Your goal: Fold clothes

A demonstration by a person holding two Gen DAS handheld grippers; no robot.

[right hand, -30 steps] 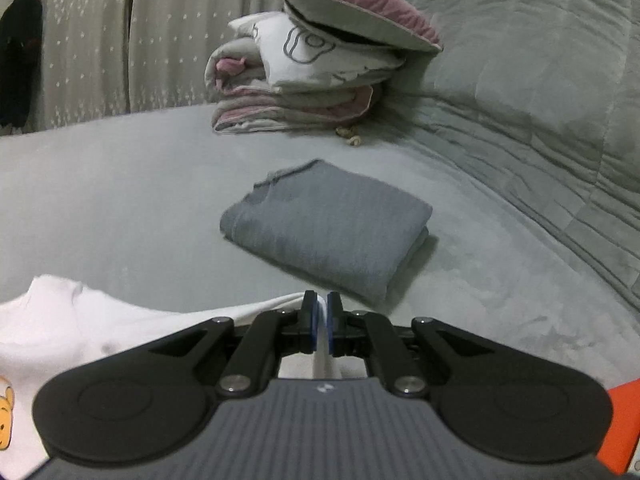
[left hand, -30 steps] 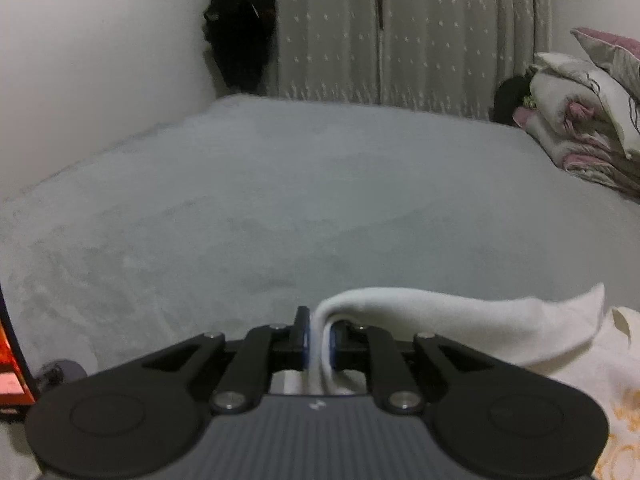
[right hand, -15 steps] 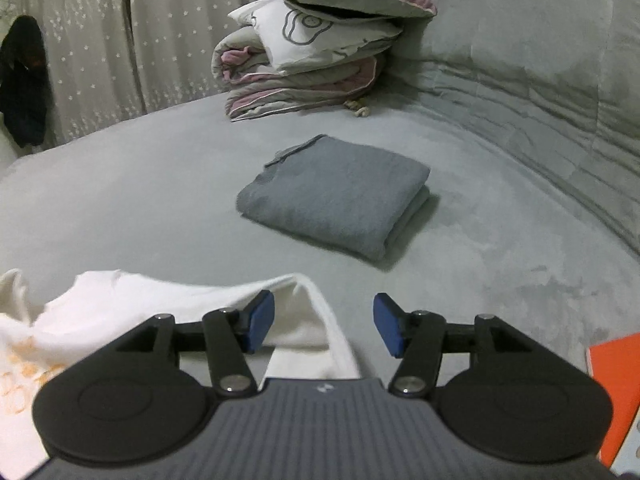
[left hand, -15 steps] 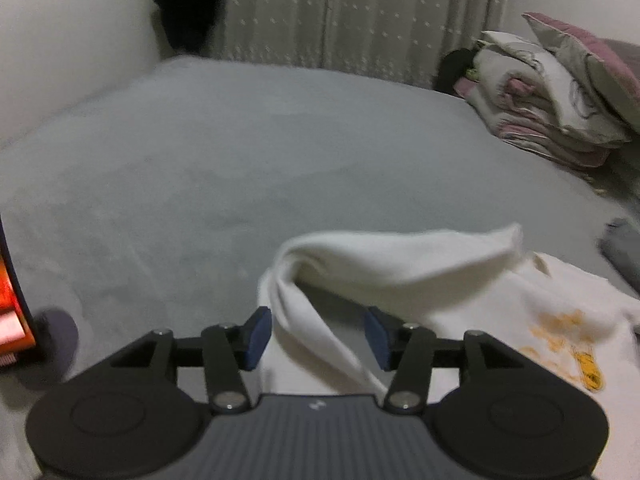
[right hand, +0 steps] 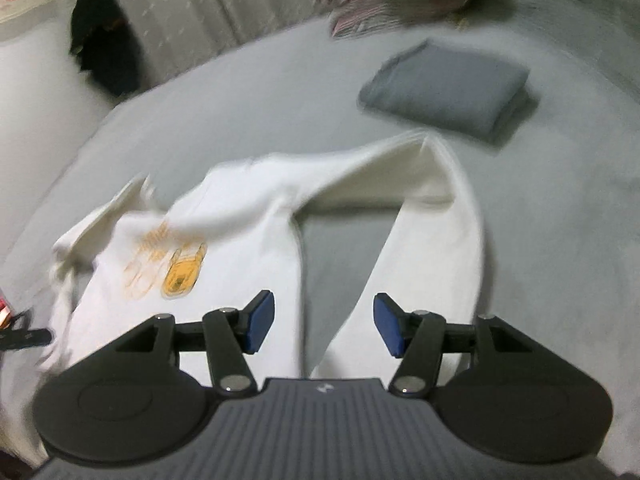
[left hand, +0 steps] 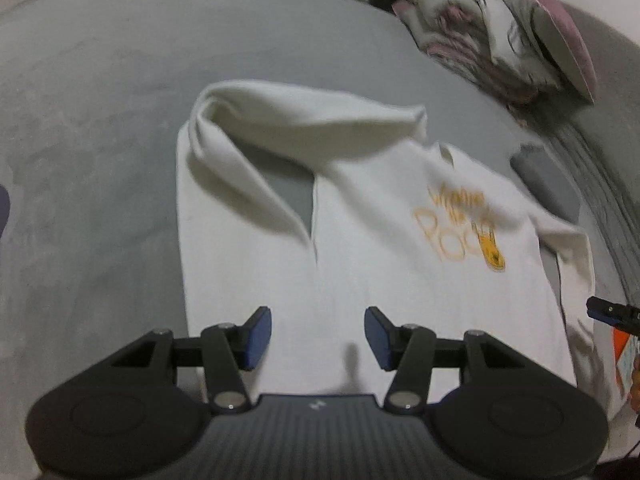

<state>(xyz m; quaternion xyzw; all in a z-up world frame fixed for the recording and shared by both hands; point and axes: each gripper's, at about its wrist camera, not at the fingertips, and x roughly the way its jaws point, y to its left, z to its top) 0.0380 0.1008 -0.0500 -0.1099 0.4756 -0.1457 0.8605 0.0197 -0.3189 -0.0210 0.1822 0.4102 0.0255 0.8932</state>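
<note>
A white shirt (left hand: pixel 360 248) with an orange print (left hand: pixel 460 224) lies on the grey bed, both sleeves folded in towards its body. It also shows in the right wrist view (right hand: pixel 248 216), where one sleeve (right hand: pixel 440 216) bends back over the bed. My left gripper (left hand: pixel 318 338) is open and empty above the shirt's lower part. My right gripper (right hand: pixel 324 330) is open and empty above the gap between sleeve and body. The tip of the right gripper shows at the left wrist view's right edge (left hand: pixel 612 314).
A folded grey garment (right hand: pixel 448 88) lies on the bed (left hand: pixel 100 128) beyond the shirt. A stack of bedding and pillows (left hand: pixel 504 28) sits at the bed's far side. A dark garment (right hand: pixel 104 56) hangs by the curtain. Something orange (left hand: pixel 626 356) lies at the right edge.
Both grippers let go of the white sleeves, opened, and pulled back and up. The sleeves now rest folded on the shirt and bed.
</note>
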